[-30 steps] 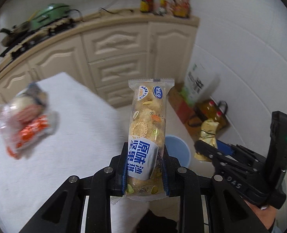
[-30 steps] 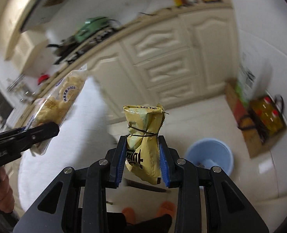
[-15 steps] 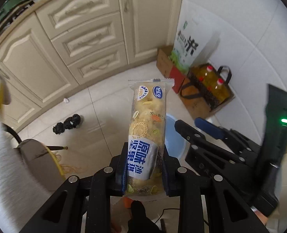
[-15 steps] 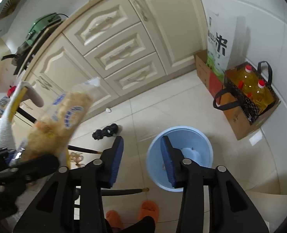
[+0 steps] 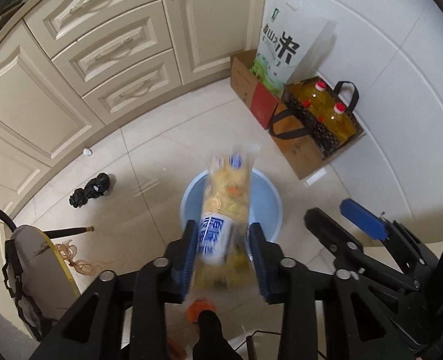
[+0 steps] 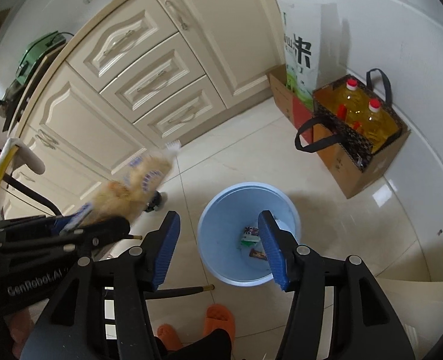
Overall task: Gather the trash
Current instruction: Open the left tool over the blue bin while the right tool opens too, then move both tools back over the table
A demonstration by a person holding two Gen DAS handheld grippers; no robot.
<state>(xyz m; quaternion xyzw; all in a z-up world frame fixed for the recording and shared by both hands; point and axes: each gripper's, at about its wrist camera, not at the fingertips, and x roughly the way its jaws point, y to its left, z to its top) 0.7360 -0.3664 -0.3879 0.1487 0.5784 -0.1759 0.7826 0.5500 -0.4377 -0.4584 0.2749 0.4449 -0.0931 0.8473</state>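
Left gripper (image 5: 223, 258): jaws were opening, blue pads just off the sides of the snack packet (image 5: 221, 225), which sat blurred between them, no firm squeeze to be seen.
Snack packet: long clear wrapper, yellow crumbly contents, blue-and-white label; it hung nose-first straight over the blue bin (image 5: 269, 204). In the right wrist view it poked out past the left gripper (image 6: 80, 225) as a tan smear (image 6: 131, 186).
Right gripper (image 6: 218, 249): jaws were opening too, fairly wide by then, nothing between the blue pads; the bin showed straight through the gap.
Blue bin (image 6: 215, 252): round, on the pale tiled floor, already with a few wrappers (image 6: 251, 235) lying at its bottom.
Around it: cream cabinet (image 6: 149, 69) with drawers behind; a rice bag (image 5: 277, 57) against the white wall, beside a carrier bag of oil bottles (image 5: 323, 111) in a cardboard box.
Below: orange slippers (image 6: 218, 318) on the person's feet, near the bin.
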